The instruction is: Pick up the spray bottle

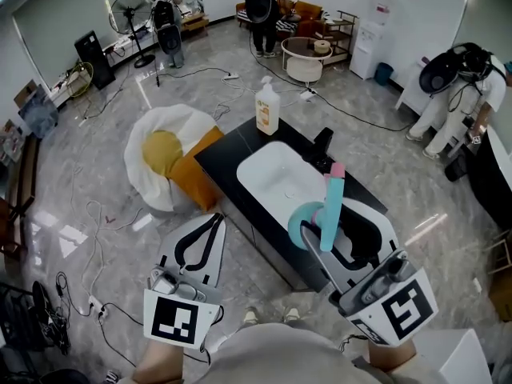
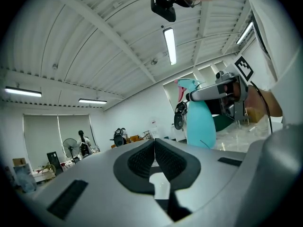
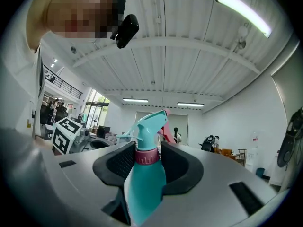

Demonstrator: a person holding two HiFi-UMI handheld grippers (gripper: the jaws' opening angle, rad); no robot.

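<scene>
The teal spray bottle (image 1: 330,206) with a pink collar and trigger is raised off the counter and held upright in my right gripper (image 1: 340,234). In the right gripper view the pads (image 3: 124,161) press on both sides of the spray bottle (image 3: 144,183) at its neck and upper body, so the right gripper (image 3: 144,157) is shut on it. My left gripper (image 1: 210,224) hangs over the floor at the left, shut with nothing in it. In the left gripper view the left gripper (image 2: 155,143) has its pads together, and the spray bottle (image 2: 201,122) shows beyond it, held by the right gripper (image 2: 222,91).
Below stands a black counter (image 1: 220,154) with a white sink (image 1: 276,174), a black faucet (image 1: 322,144) and a pump soap bottle (image 1: 267,106). A white and yellow beanbag (image 1: 164,154) and an orange box (image 1: 196,178) sit to its left. Cables cross the floor; people stand at the back.
</scene>
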